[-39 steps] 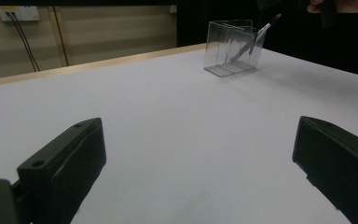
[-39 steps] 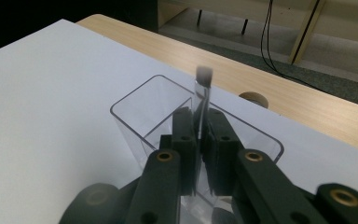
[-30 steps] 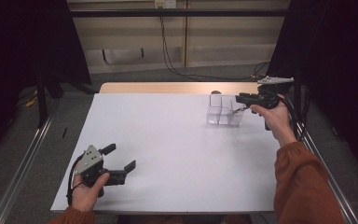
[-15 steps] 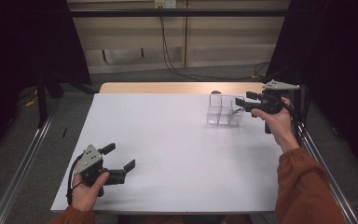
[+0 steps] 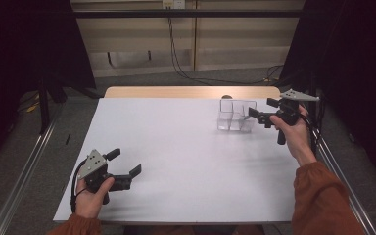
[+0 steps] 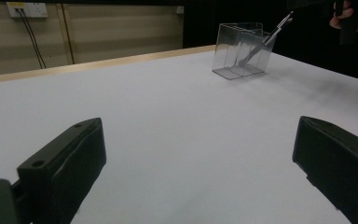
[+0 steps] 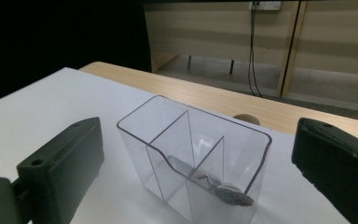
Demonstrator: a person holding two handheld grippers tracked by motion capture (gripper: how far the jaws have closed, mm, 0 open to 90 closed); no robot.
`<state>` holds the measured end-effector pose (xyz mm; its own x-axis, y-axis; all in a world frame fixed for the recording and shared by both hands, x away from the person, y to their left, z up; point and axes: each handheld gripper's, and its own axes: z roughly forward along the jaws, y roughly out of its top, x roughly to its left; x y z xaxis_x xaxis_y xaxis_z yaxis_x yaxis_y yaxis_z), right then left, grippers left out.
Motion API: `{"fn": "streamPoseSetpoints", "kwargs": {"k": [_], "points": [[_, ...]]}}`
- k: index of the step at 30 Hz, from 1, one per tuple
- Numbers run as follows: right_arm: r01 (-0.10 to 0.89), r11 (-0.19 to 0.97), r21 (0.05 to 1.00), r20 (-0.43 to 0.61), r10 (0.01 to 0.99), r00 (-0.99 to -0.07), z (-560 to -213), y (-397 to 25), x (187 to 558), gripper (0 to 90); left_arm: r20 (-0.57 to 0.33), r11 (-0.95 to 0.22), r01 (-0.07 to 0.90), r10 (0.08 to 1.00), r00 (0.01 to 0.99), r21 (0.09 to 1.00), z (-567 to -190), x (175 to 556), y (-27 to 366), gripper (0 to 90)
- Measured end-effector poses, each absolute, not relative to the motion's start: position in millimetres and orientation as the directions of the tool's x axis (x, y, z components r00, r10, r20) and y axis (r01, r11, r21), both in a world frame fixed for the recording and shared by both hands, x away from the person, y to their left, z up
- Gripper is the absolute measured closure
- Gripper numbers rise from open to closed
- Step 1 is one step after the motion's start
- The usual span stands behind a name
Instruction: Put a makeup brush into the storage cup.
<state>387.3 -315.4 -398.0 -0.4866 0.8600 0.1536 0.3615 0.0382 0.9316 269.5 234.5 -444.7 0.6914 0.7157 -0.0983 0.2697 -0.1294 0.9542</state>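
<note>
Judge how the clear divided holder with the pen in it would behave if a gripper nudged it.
The clear divided holder looks thin-walled and hollow, so probably light and apt to slide on the smooth white table. It stands tall on a narrow base, and the pen leans out over one rim, so a high push might tip it.

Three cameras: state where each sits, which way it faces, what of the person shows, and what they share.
High view: above the near table edge, looking forward and down; both forearms, left gripper, right gripper.
Left gripper view: low over the white table, facing the far clear divided holder; own jaws wide apart, other hand far off.
Right gripper view: close above the holder, a pen inside; own jaws apart.
Shared: the holder with the pen.
</note>
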Motion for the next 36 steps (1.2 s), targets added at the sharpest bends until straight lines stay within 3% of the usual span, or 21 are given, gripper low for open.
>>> {"fn": "streamPoseSetpoints", "kwargs": {"k": [21, 36], "points": [[0.375, 0.036, 0.926, 0.153, 0.874, -0.461, -406.0, -308.7, 356.7, 1.2, -0.081, -0.129, 0.246, 0.718, 0.691, 0.961, -441.6, 262.6, 238.6, 2.6], [0.310, 0.030, 0.950, 0.131, 0.864, -0.486, -406.1, -300.8, 327.5, 1.0, -0.083, -0.120, 0.243, 0.723, 0.686, 0.963, -440.2, 258.7, 241.1, 2.6]]}}
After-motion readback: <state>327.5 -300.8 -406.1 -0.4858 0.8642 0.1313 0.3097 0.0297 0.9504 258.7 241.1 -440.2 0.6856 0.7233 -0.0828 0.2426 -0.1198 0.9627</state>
